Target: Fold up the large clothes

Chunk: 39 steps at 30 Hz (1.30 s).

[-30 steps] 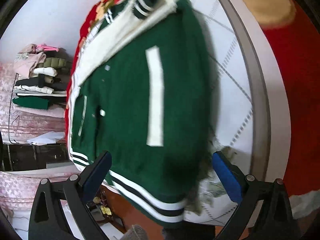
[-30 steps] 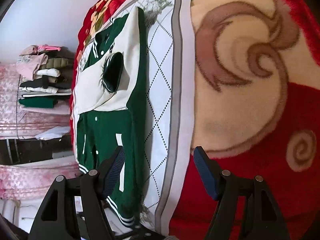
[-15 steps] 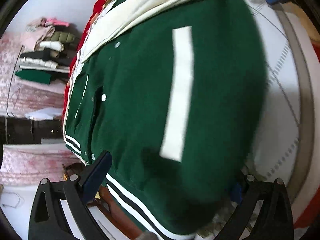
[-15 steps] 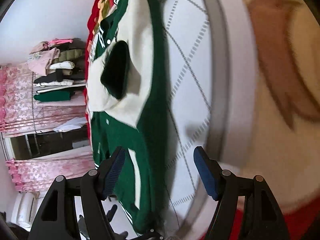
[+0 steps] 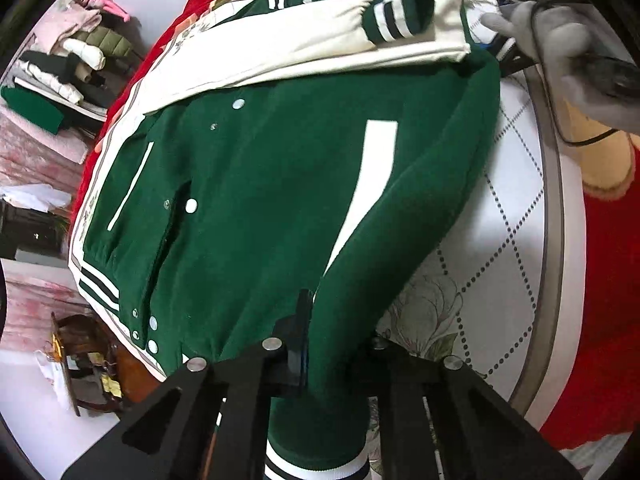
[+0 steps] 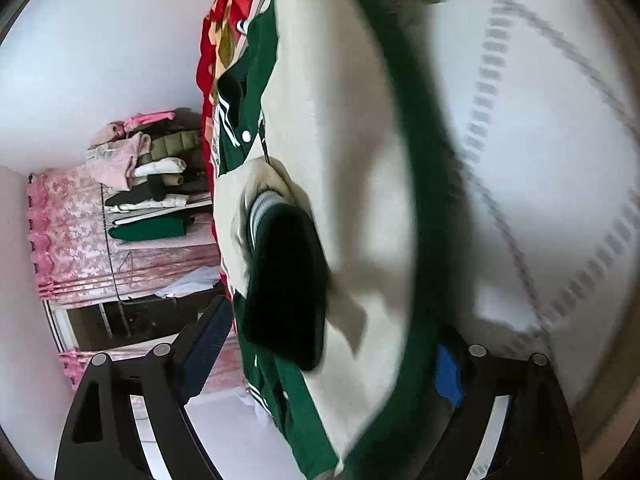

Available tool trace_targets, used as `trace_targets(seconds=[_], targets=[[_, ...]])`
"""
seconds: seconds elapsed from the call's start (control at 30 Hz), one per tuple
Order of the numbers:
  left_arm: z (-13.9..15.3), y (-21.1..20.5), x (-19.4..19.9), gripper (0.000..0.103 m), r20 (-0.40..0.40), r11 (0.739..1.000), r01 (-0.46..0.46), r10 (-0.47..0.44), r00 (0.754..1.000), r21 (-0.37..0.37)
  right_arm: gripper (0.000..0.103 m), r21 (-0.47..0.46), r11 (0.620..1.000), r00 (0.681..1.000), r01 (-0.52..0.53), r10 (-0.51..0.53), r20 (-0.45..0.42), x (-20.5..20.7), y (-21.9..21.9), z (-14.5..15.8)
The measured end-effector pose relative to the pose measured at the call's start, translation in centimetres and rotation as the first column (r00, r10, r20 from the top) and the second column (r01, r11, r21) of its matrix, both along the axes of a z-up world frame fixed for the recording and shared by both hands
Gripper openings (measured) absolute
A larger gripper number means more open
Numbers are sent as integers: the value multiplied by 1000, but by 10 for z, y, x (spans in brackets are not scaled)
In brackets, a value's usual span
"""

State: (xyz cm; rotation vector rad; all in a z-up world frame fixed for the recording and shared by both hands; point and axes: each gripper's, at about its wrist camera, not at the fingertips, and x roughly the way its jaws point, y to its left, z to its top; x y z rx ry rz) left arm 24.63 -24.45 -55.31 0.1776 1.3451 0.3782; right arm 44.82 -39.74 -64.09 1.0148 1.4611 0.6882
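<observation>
A green varsity jacket (image 5: 272,184) with cream sleeves (image 5: 304,48) lies face up on a white quilted sheet (image 5: 504,264). My left gripper (image 5: 320,344) is shut on a fold of green cloth at the jacket's near edge, close to the striped hem, and the cloth is pulled up into a ridge. A gloved hand (image 5: 560,40) carries the right gripper at the jacket's far corner. In the blurred right wrist view, my right gripper (image 6: 328,360) has its jaws opening wide, with the cream sleeve (image 6: 340,160) and dark cuff (image 6: 284,280) lying between its fingers, not pinched.
The sheet lies on a red and tan blanket (image 5: 600,320). A stack of folded clothes (image 5: 60,64) stands beyond the bed by a pink curtain (image 6: 68,232). Dark wooden furniture (image 5: 88,360) stands on the floor past the bed's edge.
My left gripper went from wide open to shut on the jacket's green edge. My right gripper swung from the blanket and sheet over to the jacket's cream sleeve, and its jaws widened.
</observation>
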Motion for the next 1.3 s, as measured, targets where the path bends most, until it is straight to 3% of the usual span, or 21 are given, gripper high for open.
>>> trace_targets(seconds=[0.03, 0.07, 0.1, 0.17, 0.23, 0.47, 0.63, 0.77, 0.93, 1.13, 1.3], targets=[[4, 2, 1, 8, 9, 1000, -5, 5, 1000, -6, 85, -13, 1000, 1000, 3, -3, 1, 4, 5, 0], [8, 5, 1, 8, 16, 1000, -10, 10, 1000, -15, 56, -35, 999, 1000, 2, -2, 8, 9, 14, 2], [11, 9, 2, 7, 20, 1000, -14, 15, 1000, -25, 37, -86, 996, 1000, -9, 9, -1, 14, 22, 2], [22, 19, 2, 7, 39, 998, -31, 33, 999, -49, 25, -134, 991, 1000, 10, -14, -24, 17, 32, 5], [34, 30, 2, 7, 60, 997, -41, 45, 997, -67, 20, -169, 985, 1000, 16, -15, 8, 18, 42, 23], [89, 92, -6, 6, 139, 988, -63, 83, 987, -140, 16, -241, 969, 993, 50, -23, 116, 26, 91, 122], [118, 157, -12, 6, 167, 967, -95, 137, 976, -236, 15, -330, 943, 983, 42, 20, 185, 33, 162, 202], [128, 221, -11, 6, 179, 951, -117, 173, 969, -285, 15, -401, 916, 978, 27, 58, 199, 45, 232, 235], [121, 308, -6, 6, 167, 923, -177, 245, 955, -342, 15, -478, 878, 975, -1, 107, 194, 61, 339, 240], [78, 396, 0, 7, 100, 884, -268, 328, 939, -382, 15, -551, 832, 975, -64, 171, 145, 79, 448, 204], [33, 432, -3, 8, 33, 844, -315, 364, 931, -435, 15, -665, 736, 965, -126, 245, 89, 77, 515, 155]])
